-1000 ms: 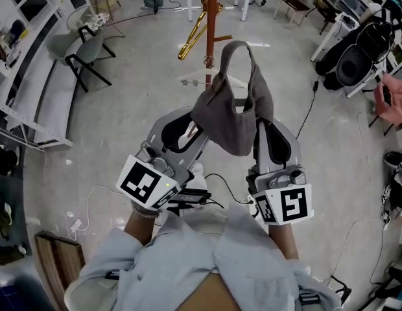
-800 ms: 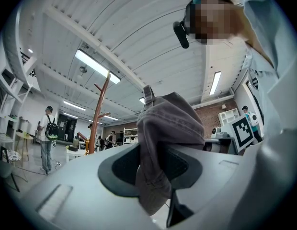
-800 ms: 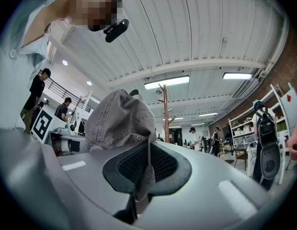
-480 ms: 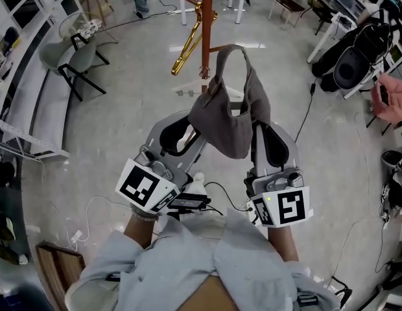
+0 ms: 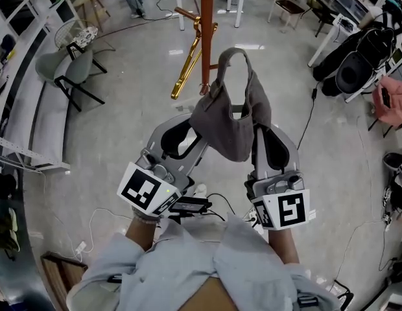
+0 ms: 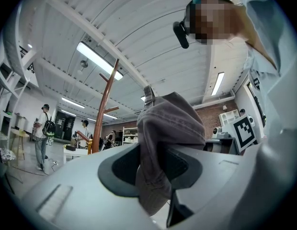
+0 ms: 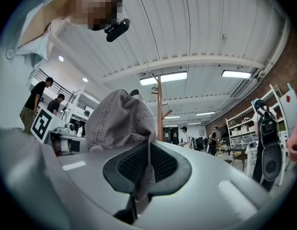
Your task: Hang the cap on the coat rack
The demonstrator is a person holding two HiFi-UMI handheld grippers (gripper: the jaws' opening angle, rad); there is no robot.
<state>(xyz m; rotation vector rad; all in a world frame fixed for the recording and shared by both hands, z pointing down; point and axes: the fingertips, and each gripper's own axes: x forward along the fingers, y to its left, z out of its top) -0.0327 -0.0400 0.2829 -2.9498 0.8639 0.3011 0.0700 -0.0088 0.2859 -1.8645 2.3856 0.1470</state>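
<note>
A grey cap (image 5: 230, 118) hangs between my two grippers, its back strap looping upward toward the rack. The left gripper (image 5: 196, 129) is shut on the cap's left side, where grey cloth (image 6: 160, 152) fills its jaws. My right gripper (image 5: 258, 129) is shut on the right side, pinching a fold of the cap (image 7: 120, 121). A brown wooden coat rack (image 5: 206, 28) with slanted pegs stands just beyond the cap; its pole (image 6: 104, 110) appears left of the cloth in the left gripper view, and the pole (image 7: 159, 110) rises behind the cap in the right gripper view.
A gold-coloured peg (image 5: 187, 60) slants down-left from the pole. A grey chair (image 5: 74, 67) stands at the left. Black bags on a stand (image 5: 360, 57) are at the right. Cables (image 5: 311, 109) trail across the floor. People stand far off in the room.
The cap and both grippers have come slightly closer to the coat rack pole, and the strap loop now overlaps it. Both grips are unchanged.
</note>
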